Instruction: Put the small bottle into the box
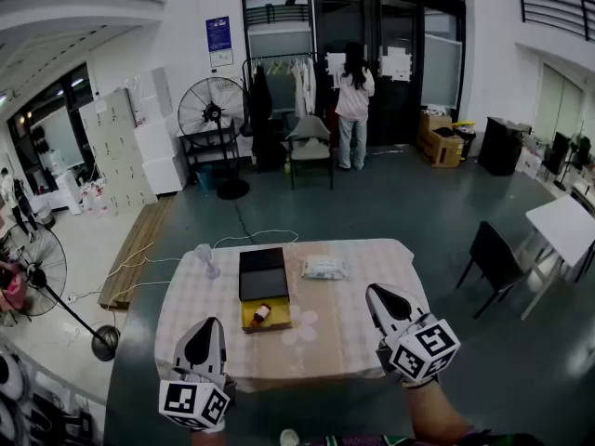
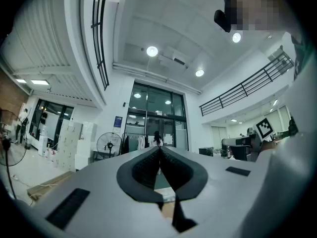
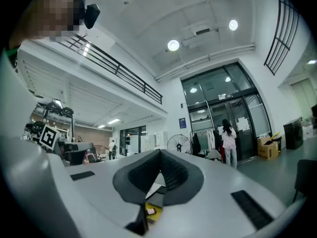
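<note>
An open box lies on the checked table [image 1: 372,258]: its black lid [image 1: 263,274] is at the back and its yellow tray [image 1: 268,324] at the front. The small brown bottle [image 1: 261,313] lies on its side inside the tray. My left gripper [image 1: 210,322] hovers at the table's near left corner, shut and empty, its pads meeting in the left gripper view [image 2: 159,148]. My right gripper [image 1: 374,290] stands over the near right part of the table, also shut with nothing held [image 3: 160,151]. Below its jaws, the right gripper view shows the bottle [image 3: 150,211] in the tray.
A white packet [image 1: 324,268] lies right of the lid, and a small white fan [image 1: 205,258] stands at the table's far left corner. A dark chair [image 1: 493,256] and a white table [image 1: 565,226] stand to the right. Floor fans [image 1: 42,272] are at left. A person [image 1: 353,105] stands at the doors.
</note>
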